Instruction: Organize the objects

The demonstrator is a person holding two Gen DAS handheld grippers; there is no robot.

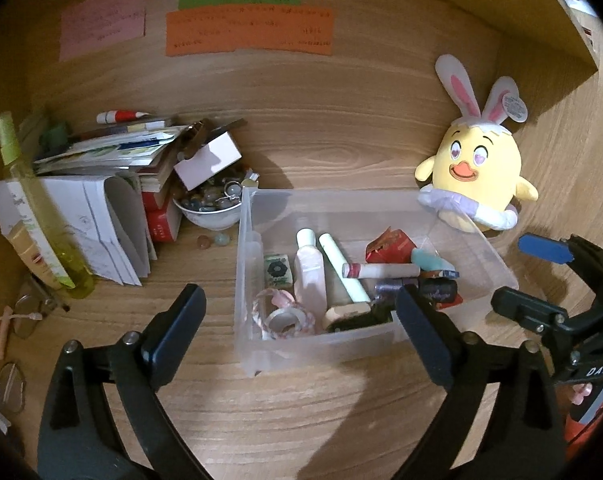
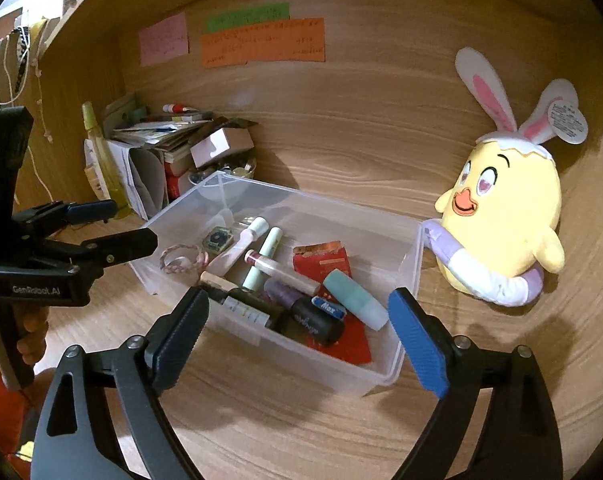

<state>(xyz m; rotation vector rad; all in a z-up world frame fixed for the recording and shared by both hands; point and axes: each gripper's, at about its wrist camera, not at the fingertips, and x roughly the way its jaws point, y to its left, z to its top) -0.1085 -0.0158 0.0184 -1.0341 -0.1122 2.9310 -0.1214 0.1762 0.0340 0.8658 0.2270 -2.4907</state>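
A clear plastic bin point(image 1: 245, 280) point(image 2: 411, 280) stands on the wooden desk. It holds several small items: a pink bottle point(image 1: 310, 276), a pale green tube point(image 2: 261, 256), a teal tube point(image 2: 355, 300), a red packet point(image 1: 389, 246) and a braided cord ring point(image 2: 181, 260). My left gripper point(image 1: 301, 312) is open and empty, just in front of the bin's near wall. My right gripper point(image 2: 297, 320) is open and empty, in front of the bin's right corner. Each gripper shows in the other's view: the right gripper point(image 1: 533, 280) and the left gripper point(image 2: 113, 224).
A yellow chick plush with bunny ears point(image 1: 477, 160) point(image 2: 505, 216) leans by the bin's far right corner. At the left stand stacked books and papers point(image 1: 101, 184), a bowl of beads point(image 1: 209, 204), a small pink box point(image 1: 207, 160) and a green spray bottle point(image 1: 33, 208). Glasses point(image 1: 29, 312) lie near the left edge.
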